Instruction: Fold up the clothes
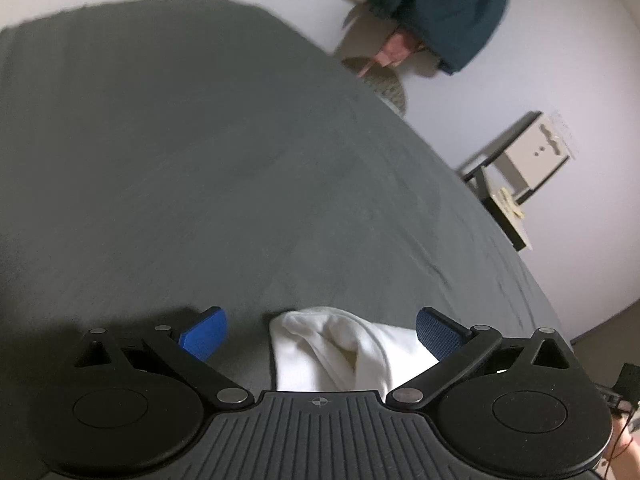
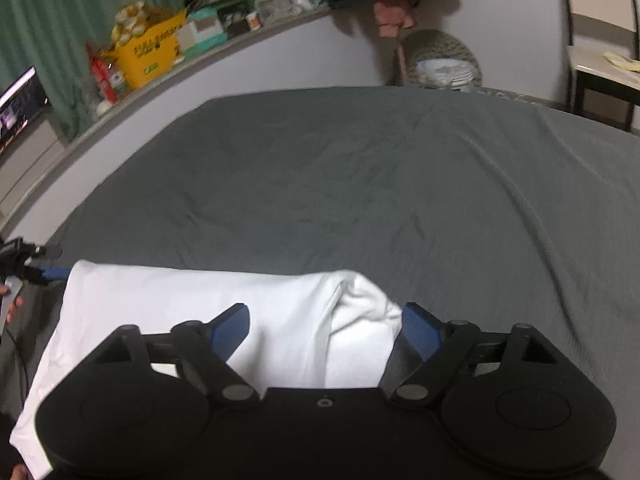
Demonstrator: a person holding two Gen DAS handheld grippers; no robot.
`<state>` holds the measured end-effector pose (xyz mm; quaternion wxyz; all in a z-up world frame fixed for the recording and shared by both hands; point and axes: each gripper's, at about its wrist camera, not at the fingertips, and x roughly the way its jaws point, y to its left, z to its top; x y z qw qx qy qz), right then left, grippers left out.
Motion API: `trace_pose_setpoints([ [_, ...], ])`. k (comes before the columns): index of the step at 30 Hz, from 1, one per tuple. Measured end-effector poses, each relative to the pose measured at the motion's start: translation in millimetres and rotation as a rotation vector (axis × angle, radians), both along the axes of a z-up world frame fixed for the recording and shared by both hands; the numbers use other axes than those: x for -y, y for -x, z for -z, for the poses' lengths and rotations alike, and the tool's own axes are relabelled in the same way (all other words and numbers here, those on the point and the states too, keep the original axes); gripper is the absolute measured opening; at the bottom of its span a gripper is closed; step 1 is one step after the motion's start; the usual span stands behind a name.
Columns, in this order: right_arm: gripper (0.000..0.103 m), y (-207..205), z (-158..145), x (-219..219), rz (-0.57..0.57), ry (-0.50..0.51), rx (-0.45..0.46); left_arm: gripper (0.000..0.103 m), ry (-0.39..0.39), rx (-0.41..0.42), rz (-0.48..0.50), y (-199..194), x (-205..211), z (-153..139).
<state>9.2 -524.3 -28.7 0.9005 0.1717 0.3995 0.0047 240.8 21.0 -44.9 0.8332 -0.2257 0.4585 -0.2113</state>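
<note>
you had both grippers low over the near edge of the bed, which was covered by a dark grey sheet [image 2: 360, 184]. the white garment [image 2: 224, 320] lay on that sheet at the near side, already doubled over into a long band running left to right across the right wrist view, with a bunched, rounded end at its right.

your right gripper [image 2: 326, 330] had its jaws spread wide; the two blue pads [image 2: 420, 334] stood on either side of the bunched end, and neither one pinched the cloth. from this angle you could not tell whether the pads were touching the fabric or just hovering above it.

your left gripper [image 1: 322, 334] was also released, jaws well apart. in the left wrist view a folded corner of the white garment sat between its fingers, closer to the right-hand pad, whose lower part overlapped the cloth. the left-hand pad stood apart from the garment, over bare sheet.

in the right wrist view your left gripper showed at the far left edge, just beside the left end of the white band, with a bit of your hand [image 2: 12, 304] behind it.

the left wrist view was somewhat blurred.
</note>
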Motion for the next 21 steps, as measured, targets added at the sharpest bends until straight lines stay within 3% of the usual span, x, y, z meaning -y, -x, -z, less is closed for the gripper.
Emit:
trace_pose_setpoints([
  [1,0.07,-4.3,-0.5,3.3,-0.009,-0.003,-0.012,0.103,0.01,-0.019,0.004,-6.0,1.8,2.4],
  [4,0.07,-12.5,0.6,14.5,-0.009,-0.05,-0.045,0.103,0.033,-0.059,0.012,-19.3,5.4,9.0],
  [10,0.07,-9.8,16.0,52.5,0.131,-0.318,-0.088,0.102,0.151,-0.137,-0.004,-11.0,3.3,43.4],
  [16,0.069,-14.2,33.7,67.8,0.191,-0.416,-0.175,0.102,0.195,-0.249,-0.04,-11.6,14.0,59.7],
  [18,0.062,-15.7,39.6,72.9,0.211,-0.448,-0.205,0.1,0.196,-0.275,-0.064,-10.2,16.8,65.4],
  [21,0.059,-15.8,33.9,75.1,0.162,-0.393,-0.214,0.098,0.156,-0.295,-0.036,-5.9,20.3,67.9],
])
